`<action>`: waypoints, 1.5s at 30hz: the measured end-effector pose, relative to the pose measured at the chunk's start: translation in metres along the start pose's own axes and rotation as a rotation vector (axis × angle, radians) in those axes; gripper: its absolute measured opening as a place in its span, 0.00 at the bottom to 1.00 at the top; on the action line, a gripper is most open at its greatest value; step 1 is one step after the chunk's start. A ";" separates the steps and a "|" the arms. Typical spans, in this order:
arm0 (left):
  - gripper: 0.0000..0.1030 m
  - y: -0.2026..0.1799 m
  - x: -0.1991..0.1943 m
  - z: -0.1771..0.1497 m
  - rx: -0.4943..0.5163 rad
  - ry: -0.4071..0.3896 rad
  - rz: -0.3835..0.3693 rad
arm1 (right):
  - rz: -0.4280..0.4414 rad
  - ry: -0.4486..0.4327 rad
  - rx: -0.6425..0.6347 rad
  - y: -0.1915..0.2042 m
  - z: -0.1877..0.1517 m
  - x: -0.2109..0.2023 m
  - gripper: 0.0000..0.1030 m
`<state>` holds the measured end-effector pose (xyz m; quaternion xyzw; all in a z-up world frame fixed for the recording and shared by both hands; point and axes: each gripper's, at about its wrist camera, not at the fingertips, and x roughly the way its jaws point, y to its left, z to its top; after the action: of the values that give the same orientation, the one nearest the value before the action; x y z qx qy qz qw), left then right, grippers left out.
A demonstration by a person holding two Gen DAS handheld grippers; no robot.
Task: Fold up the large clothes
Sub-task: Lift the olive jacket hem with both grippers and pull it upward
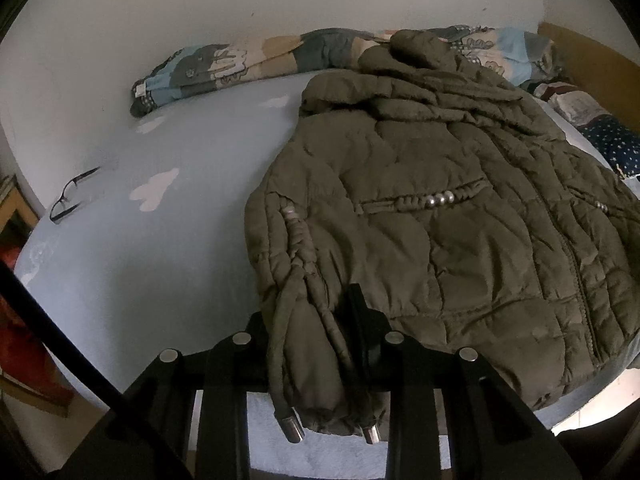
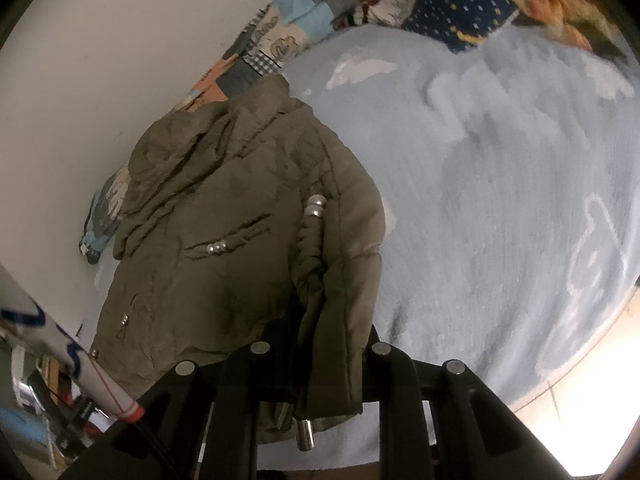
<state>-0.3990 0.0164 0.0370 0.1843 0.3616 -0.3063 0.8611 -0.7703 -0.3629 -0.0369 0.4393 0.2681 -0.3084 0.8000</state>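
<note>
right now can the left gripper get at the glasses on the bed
Probably not yet. The left gripper is shut on a jacket sleeve. The glasses lie apart on bare sheet, nothing blocking them, but the gripper would have to let go of the sleeve first.

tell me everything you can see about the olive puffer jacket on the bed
The olive puffer jacket is quilted, padded and wrinkled, lying front-up on the light blue bedsheet, its hood bunched against the patchwork quilt. It has a centre zipper, ruched pockets with silver studs, and drawcords ending in metal tips. The left gripper and right gripper each pinch a sleeve cuff at the near edge.
</note>
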 end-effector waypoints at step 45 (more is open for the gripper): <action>0.20 0.012 -0.033 0.002 -0.032 -0.081 -0.042 | -0.021 -0.121 -0.106 0.027 -0.006 -0.039 0.13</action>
<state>-0.4081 0.0367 0.0636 0.1504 0.3350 -0.3260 0.8711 -0.7775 -0.3358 0.0019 0.3741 0.2400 -0.3282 0.8335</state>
